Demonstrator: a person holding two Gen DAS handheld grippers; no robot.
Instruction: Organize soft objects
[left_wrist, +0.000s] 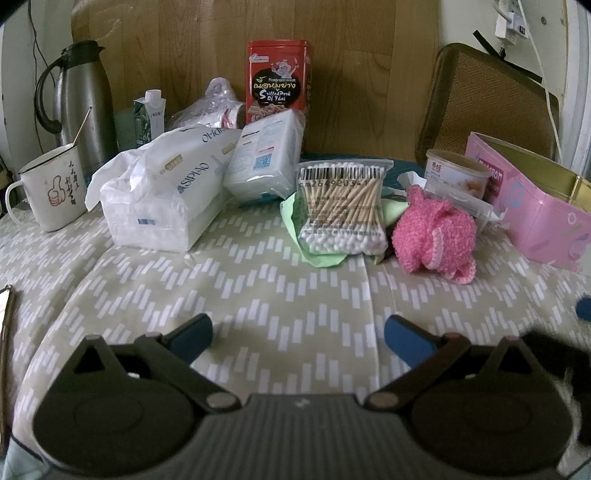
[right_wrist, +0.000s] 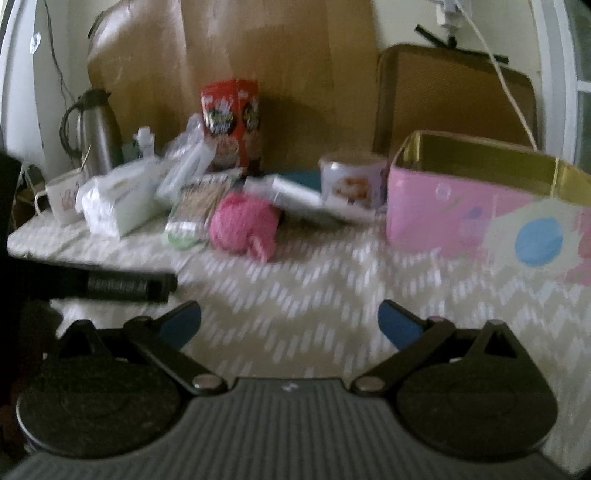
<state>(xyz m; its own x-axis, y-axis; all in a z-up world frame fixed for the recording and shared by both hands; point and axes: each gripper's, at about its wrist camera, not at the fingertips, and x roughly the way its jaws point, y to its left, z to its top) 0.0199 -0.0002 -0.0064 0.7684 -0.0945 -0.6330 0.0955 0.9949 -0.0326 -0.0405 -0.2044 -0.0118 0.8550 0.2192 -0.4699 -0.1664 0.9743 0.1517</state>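
A pink knitted soft toy lies on the patterned tablecloth, right of a clear bag of cotton swabs resting on a green cloth. A white tissue pack and a second white pack lie at the left. A pink open box stands at the right. My left gripper is open and empty, well short of these. In the blurred right wrist view the toy and pink box show; my right gripper is open and empty.
A white mug, a steel thermos, a small carton, a red snack tin and a round tub stand around the pile. A chair back stands behind. The left gripper's black handle crosses the right view.
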